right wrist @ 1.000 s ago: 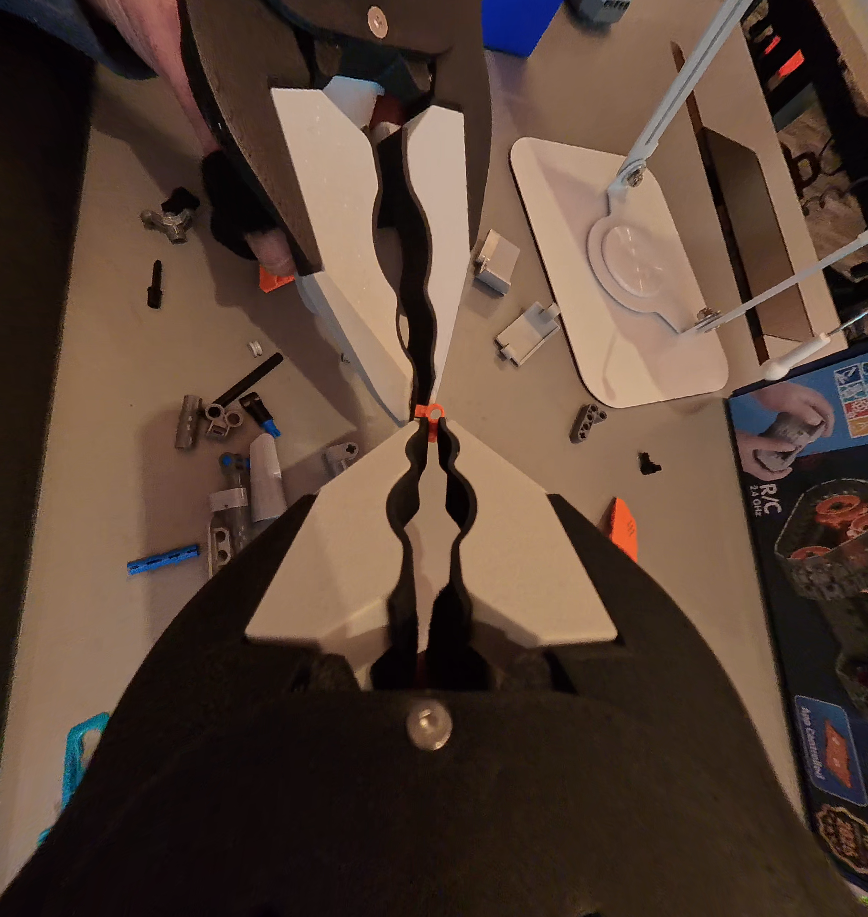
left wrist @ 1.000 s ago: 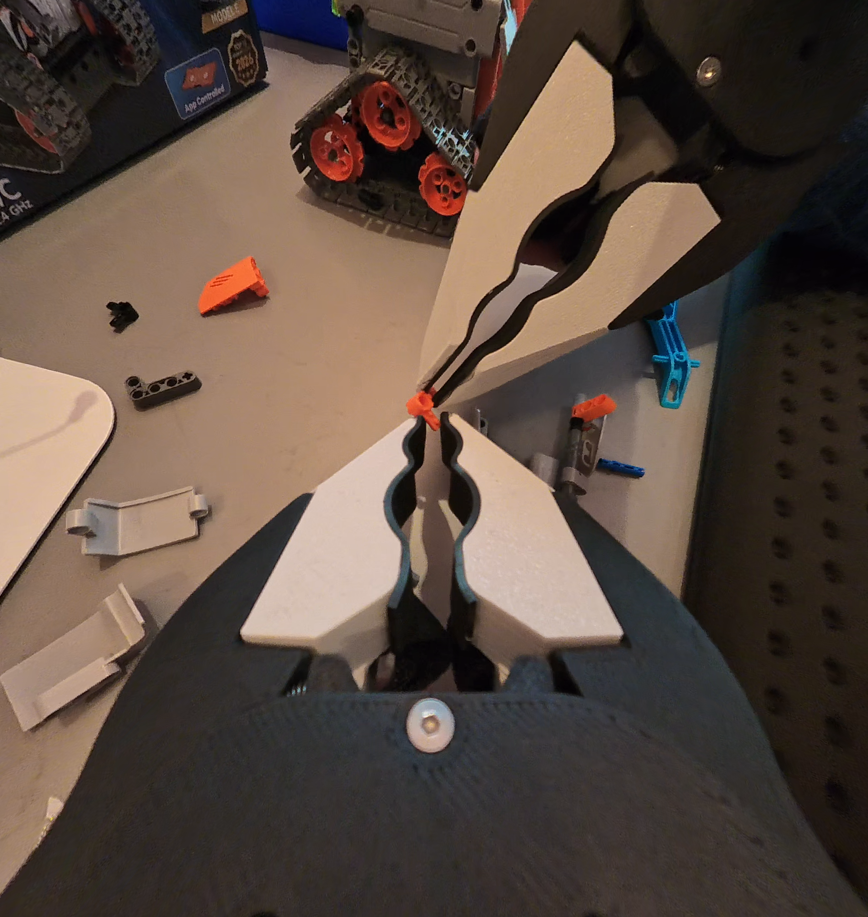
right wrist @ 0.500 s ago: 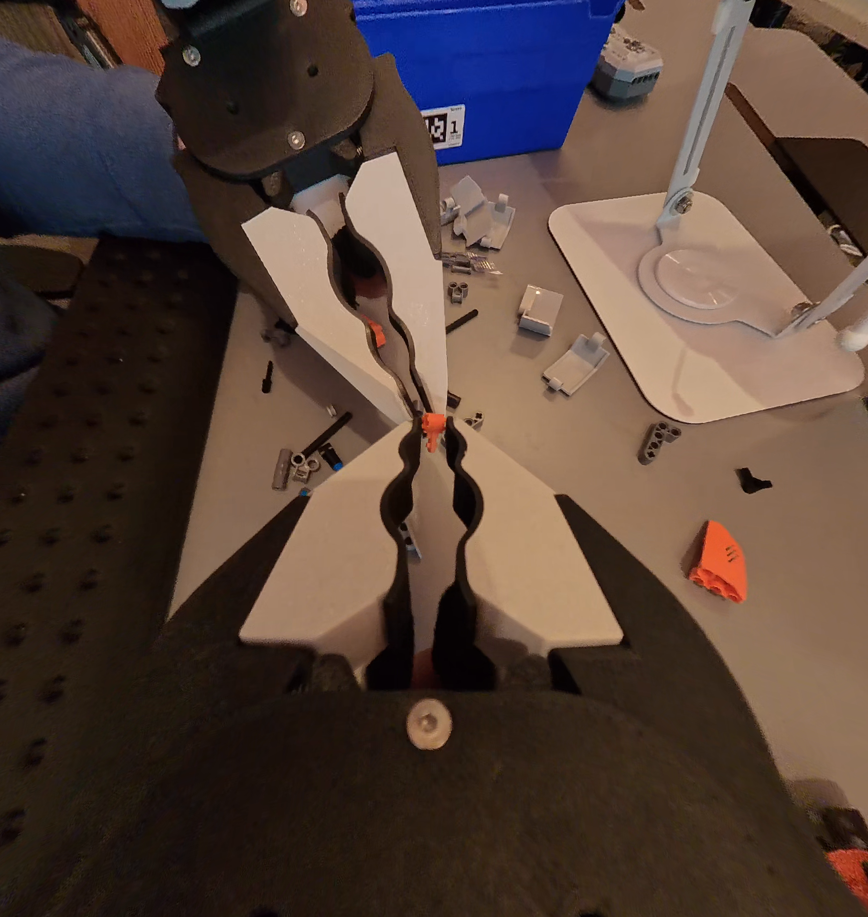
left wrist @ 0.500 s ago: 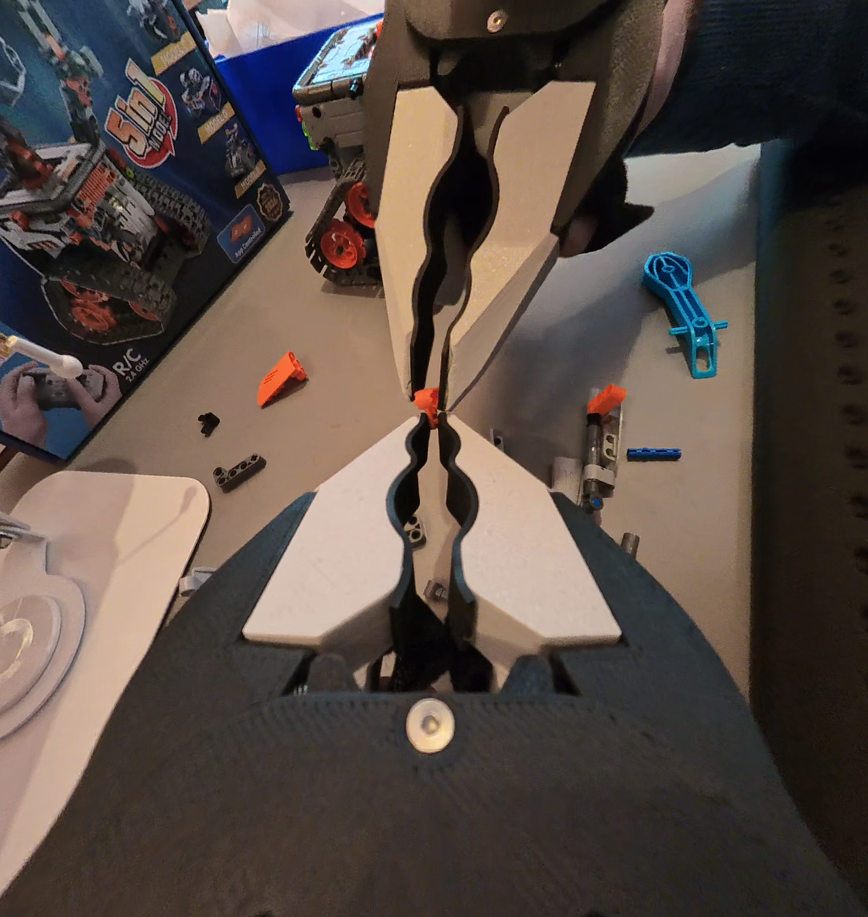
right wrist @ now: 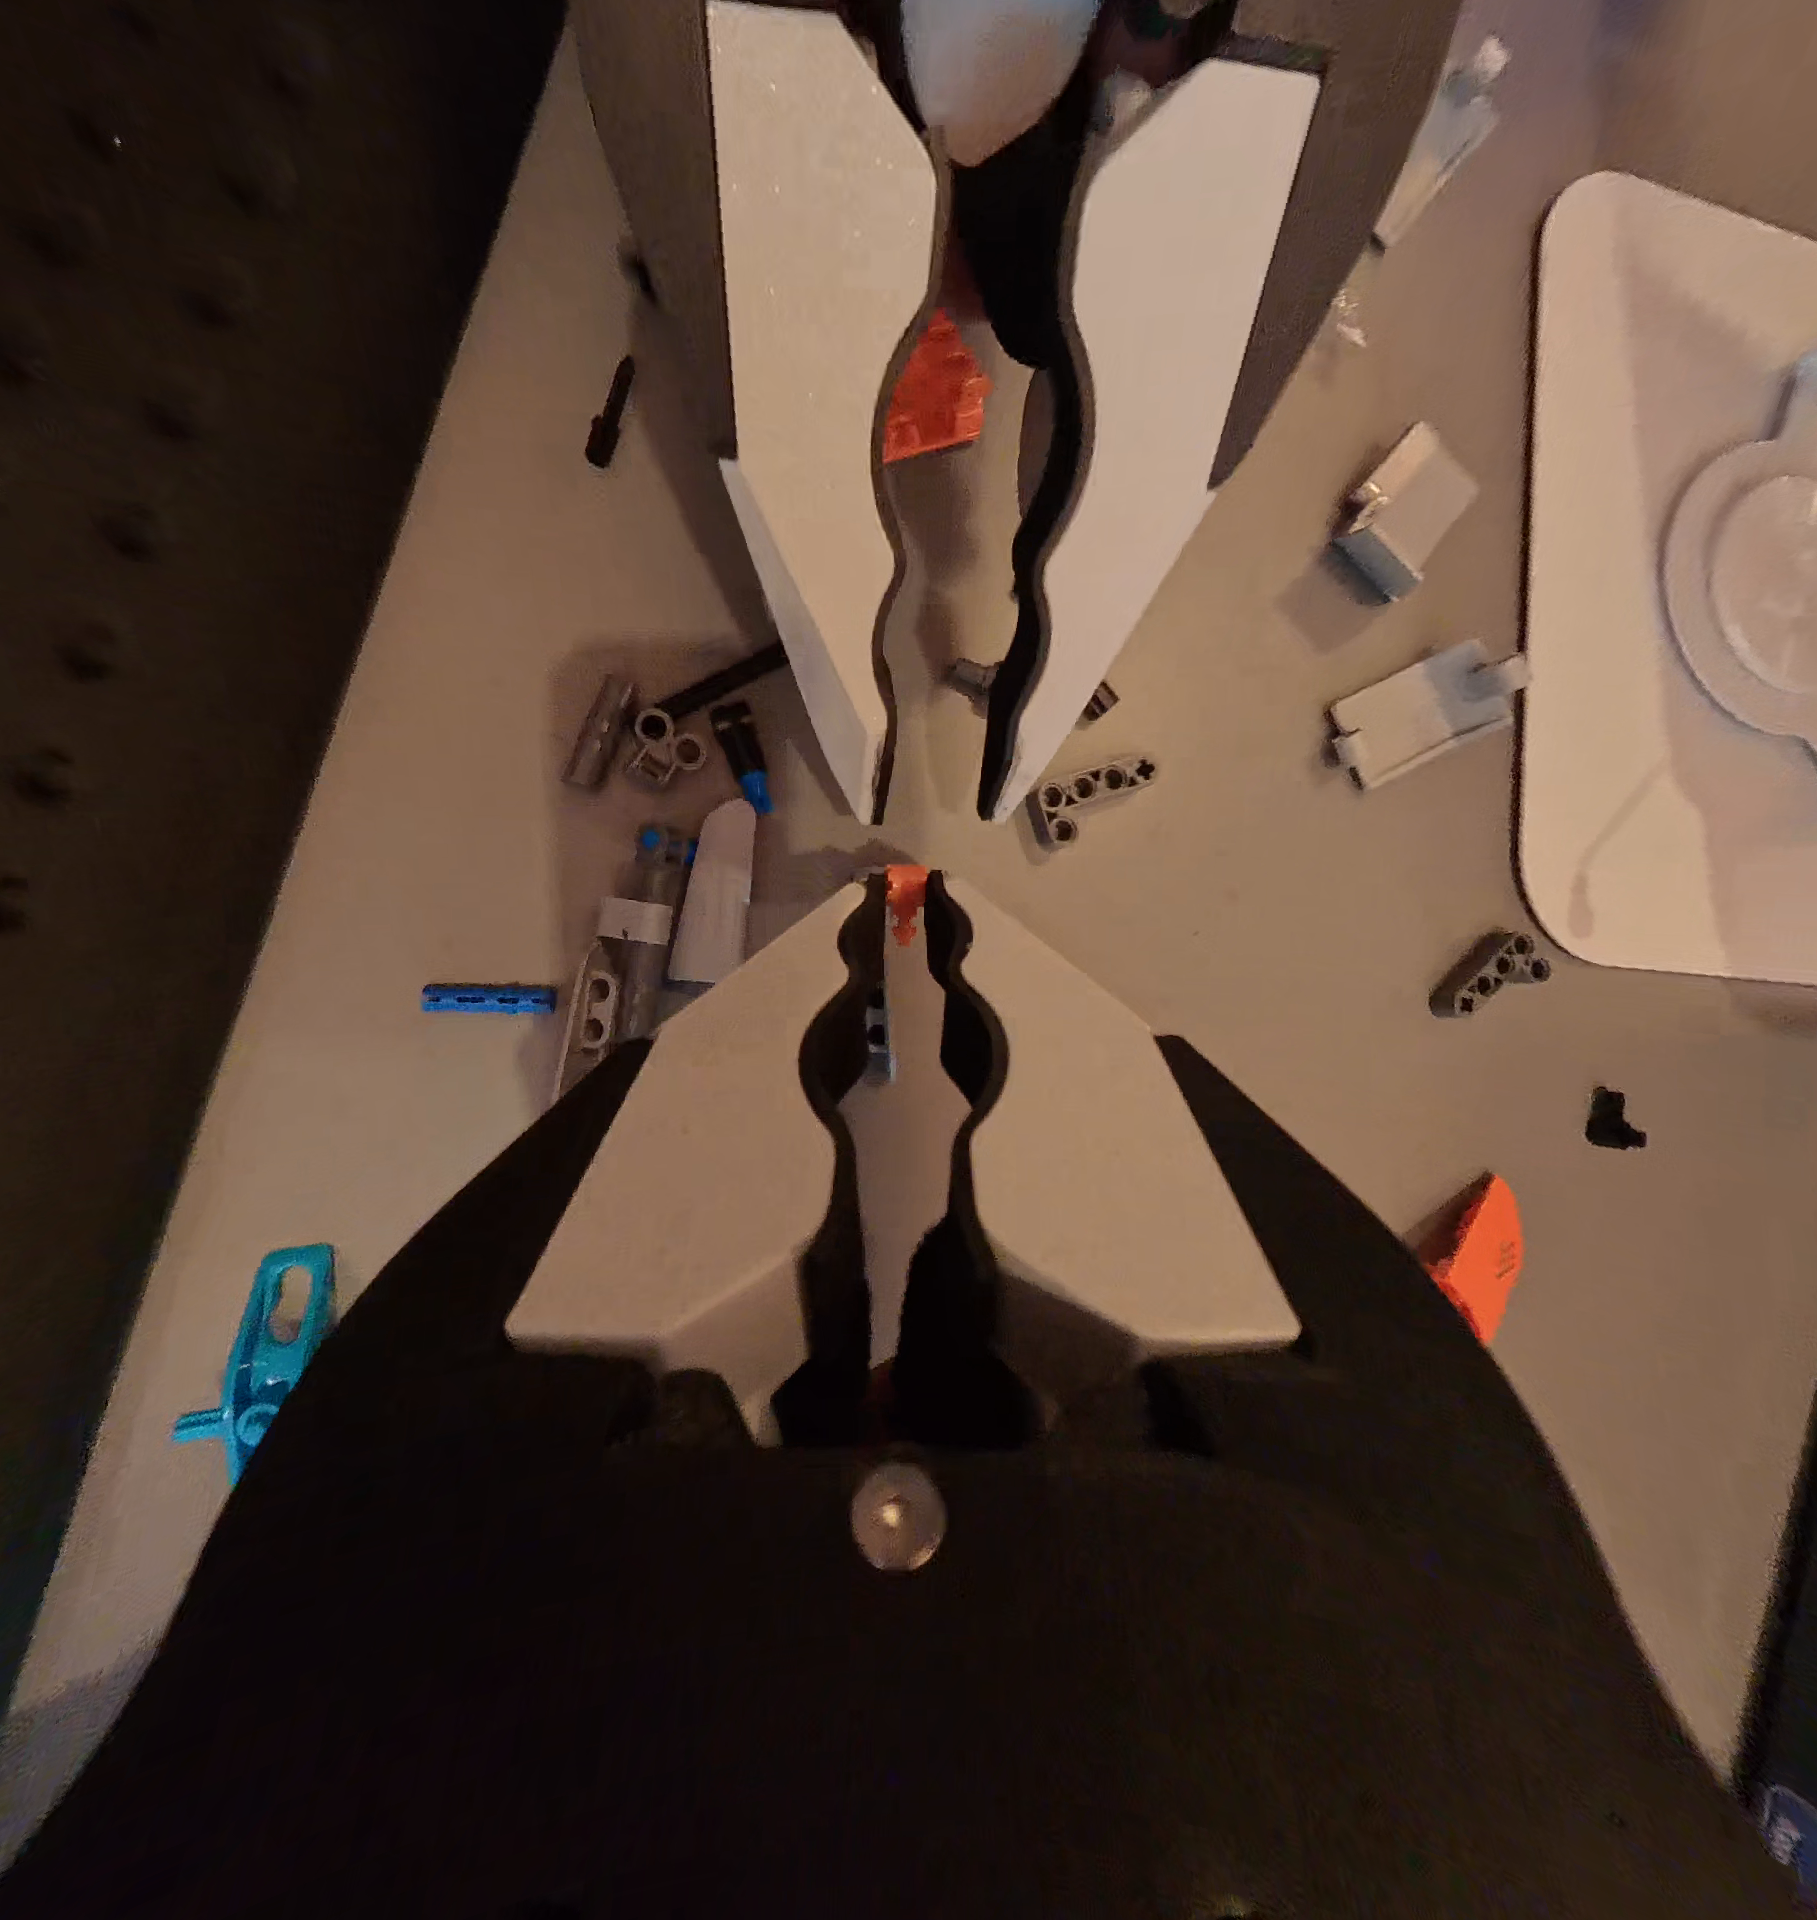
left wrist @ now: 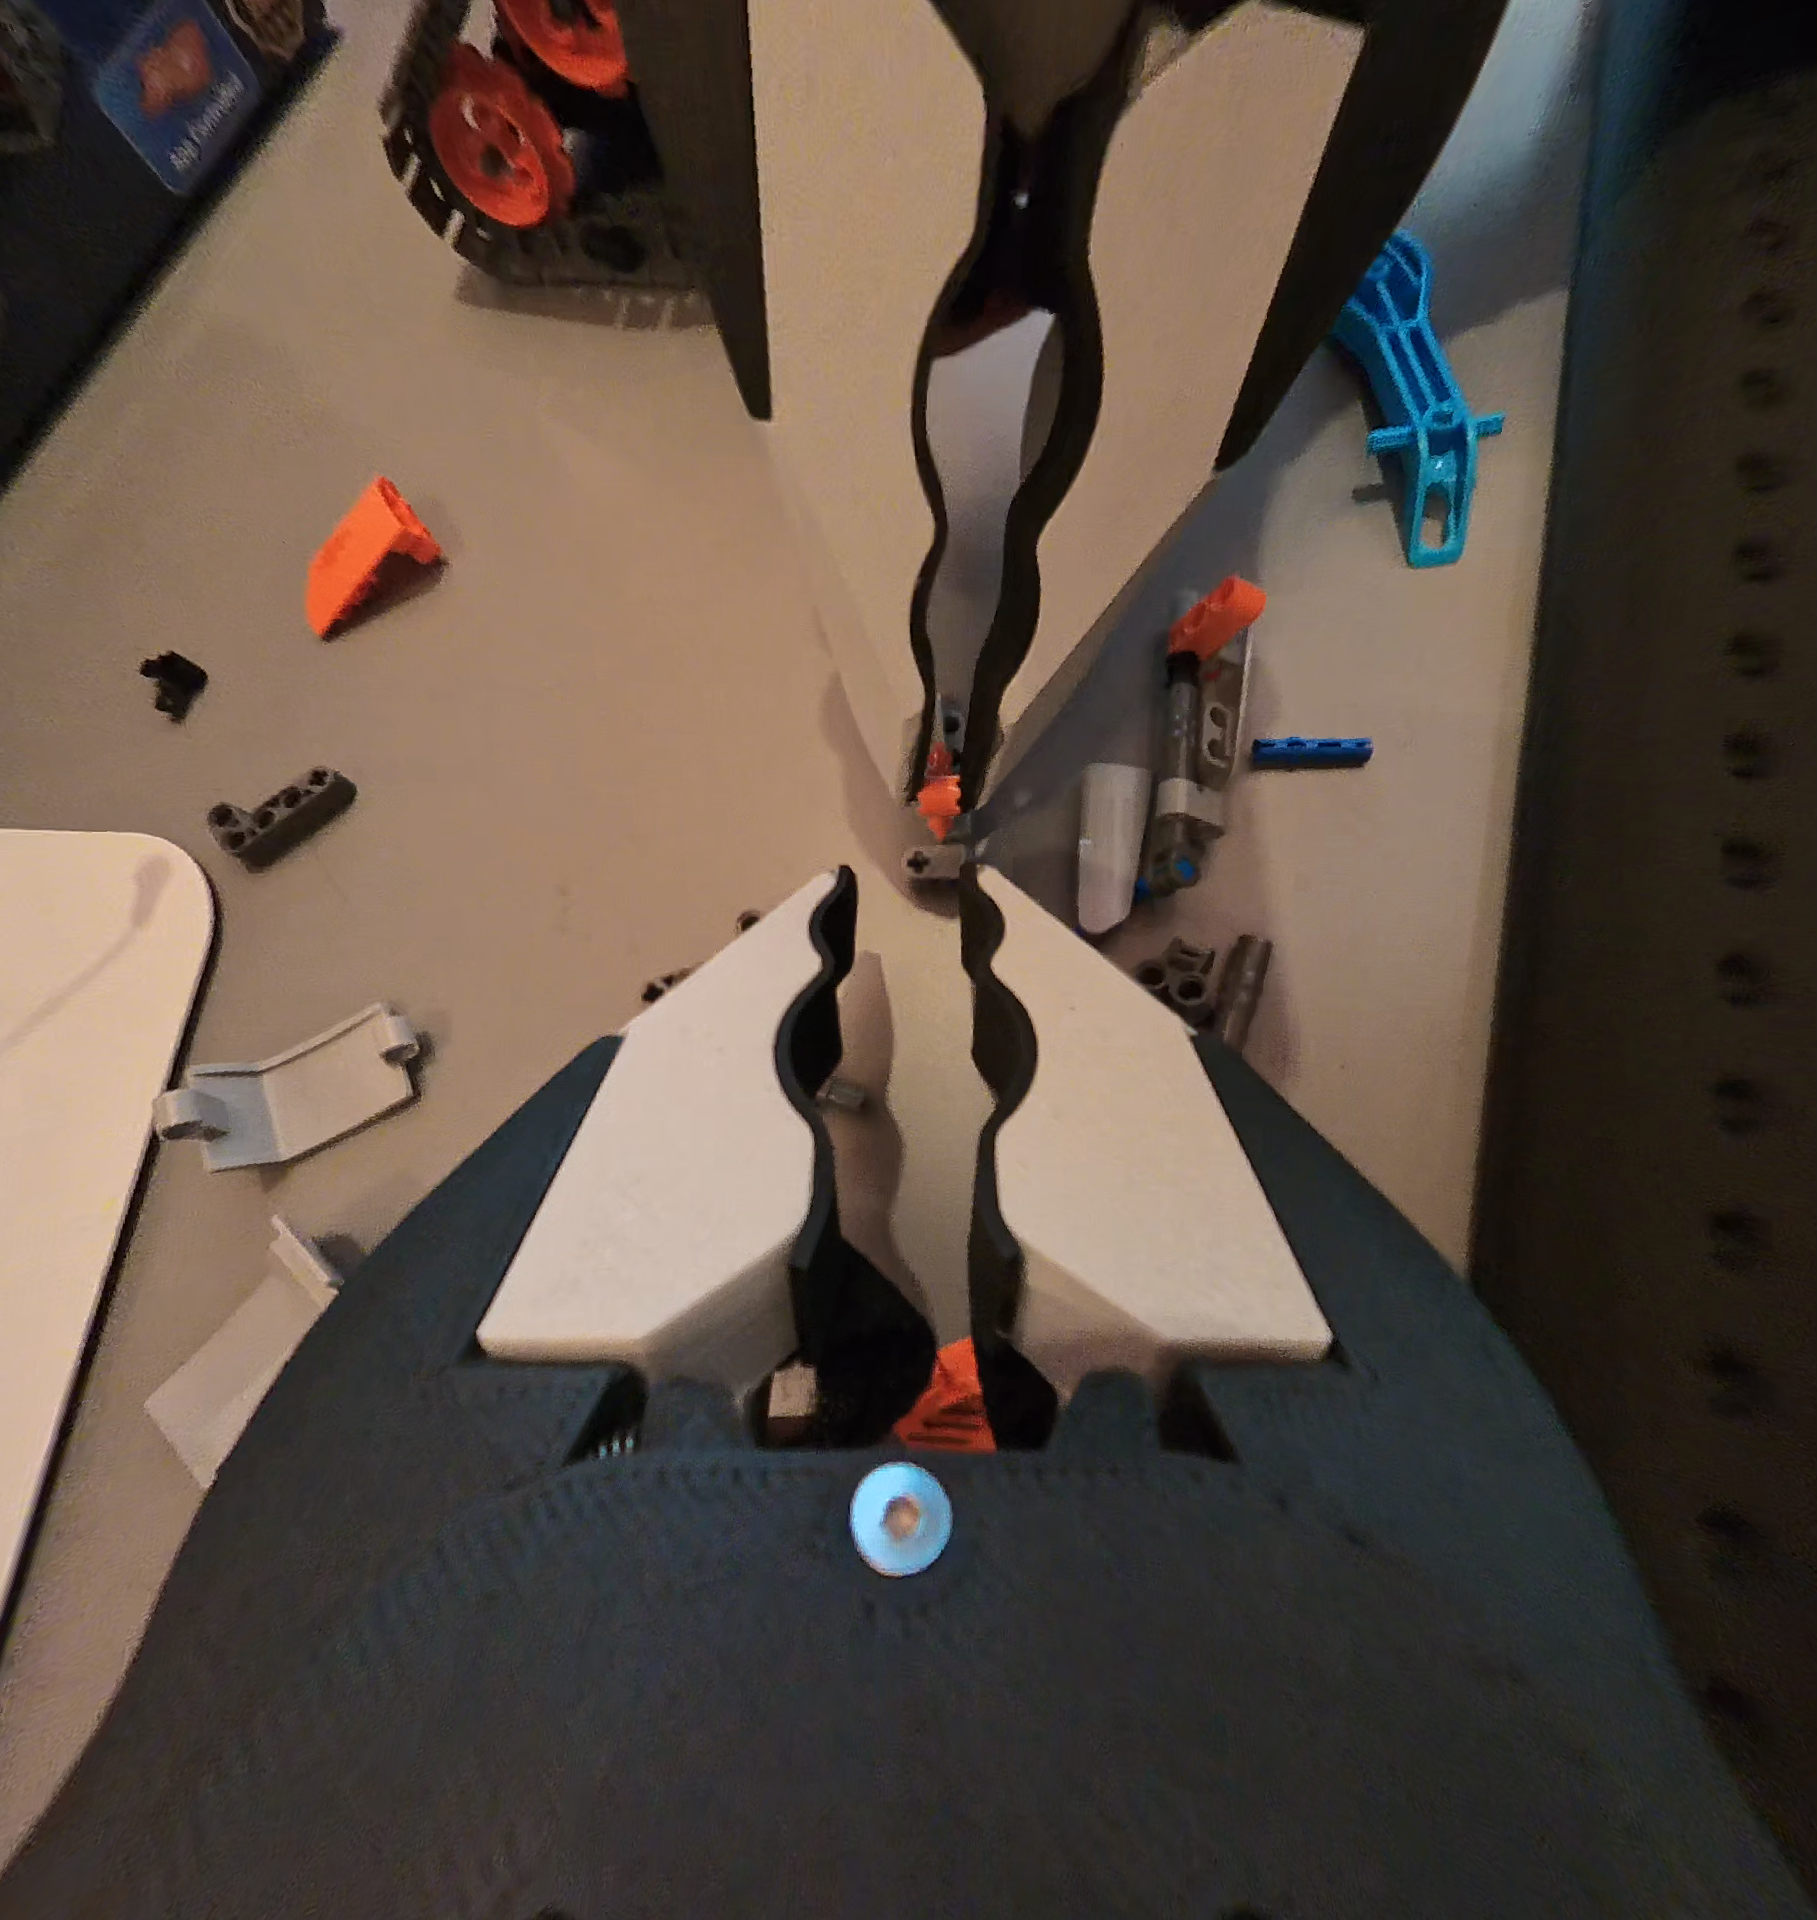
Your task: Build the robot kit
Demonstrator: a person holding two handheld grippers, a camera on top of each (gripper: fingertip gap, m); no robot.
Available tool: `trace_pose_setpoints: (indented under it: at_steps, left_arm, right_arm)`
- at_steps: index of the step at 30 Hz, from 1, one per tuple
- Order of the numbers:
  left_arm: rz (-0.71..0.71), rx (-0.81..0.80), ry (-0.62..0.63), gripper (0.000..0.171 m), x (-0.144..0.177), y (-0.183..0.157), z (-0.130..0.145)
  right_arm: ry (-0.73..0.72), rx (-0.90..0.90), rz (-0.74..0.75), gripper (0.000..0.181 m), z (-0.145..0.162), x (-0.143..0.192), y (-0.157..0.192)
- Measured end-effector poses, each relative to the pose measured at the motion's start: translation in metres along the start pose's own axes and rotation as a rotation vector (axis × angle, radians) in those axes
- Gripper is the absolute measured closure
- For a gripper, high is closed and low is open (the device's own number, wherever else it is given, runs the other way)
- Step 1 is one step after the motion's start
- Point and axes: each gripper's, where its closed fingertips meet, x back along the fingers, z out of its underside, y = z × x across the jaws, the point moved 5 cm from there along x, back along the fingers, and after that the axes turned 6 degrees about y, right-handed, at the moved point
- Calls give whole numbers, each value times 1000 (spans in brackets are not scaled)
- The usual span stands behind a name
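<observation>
Above the tabletop (left wrist: 592, 665), my right tool (right wrist: 902, 883) pinches an orange pin (right wrist: 904, 902); my left tool (left wrist: 904, 883) gapes empty.

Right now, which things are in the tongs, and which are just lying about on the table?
In the tongs:
- right tongs, shut on the orange pin
- left tongs, open, facing them

Lying about:
- orange wedge
- blue tool
- grey panel
- L-beam
- blue axle
- tracked vehicle
</observation>
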Motion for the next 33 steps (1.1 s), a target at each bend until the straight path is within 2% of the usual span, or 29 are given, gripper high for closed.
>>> trace_pose_setpoints:
  at_steps: [12, 20, 33]
  left_arm:
    - [16, -17, 74, 155, -12, -3, 9]
    - [30, -19, 80, 156, -15, -5, 9]
    - [46, -13, 75, 159, -19, -7, 8]
  right_arm:
    - [97, 15, -71, 177, 1, -13, -7]
    - [104, 14, -102, 177, 0, -15, -6]
    - [194, 108, -99, 178, -6, -16, 1]
